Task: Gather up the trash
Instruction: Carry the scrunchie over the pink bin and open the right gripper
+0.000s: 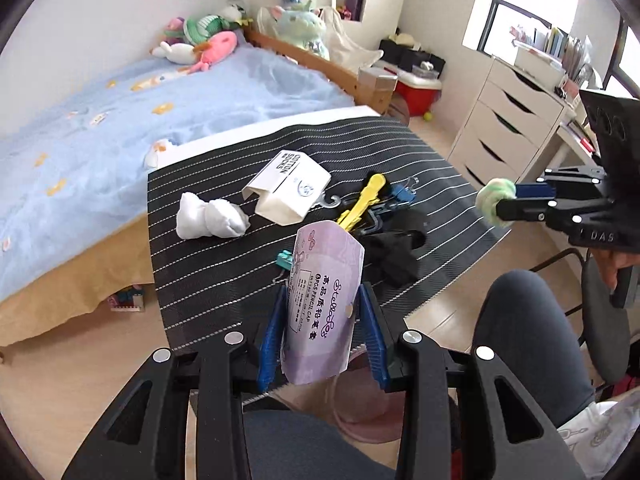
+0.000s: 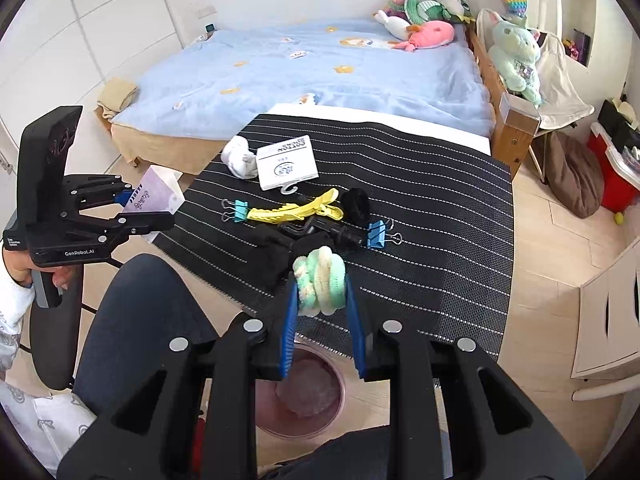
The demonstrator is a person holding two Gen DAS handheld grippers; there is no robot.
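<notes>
My left gripper (image 1: 323, 298) is shut on a purple pencil-cap packet (image 1: 326, 312), held upright above the near edge of the striped mat (image 1: 248, 280). The right wrist view shows that left gripper (image 2: 138, 208) at the left with the purple packet (image 2: 154, 196) sticking out. My right gripper (image 2: 320, 282) is shut on a green and cream fuzzy scrunchie (image 2: 320, 284), lifted over the mat's front edge. It also appears in the left wrist view as the right gripper (image 1: 514, 202) with the scrunchie (image 1: 494, 200). A pink bin (image 2: 304, 396) stands on the floor below both grippers.
On the mat lie a rolled white sock (image 1: 210, 222), a white sock card (image 1: 288, 192), a yellow hair clip (image 2: 296, 210), blue binder clips (image 2: 378, 234), a black scrunchie (image 2: 355, 204) and black cloth (image 1: 394, 256). A person's knee (image 1: 528, 344) is beside the bin. The bed (image 1: 120, 120) lies behind.
</notes>
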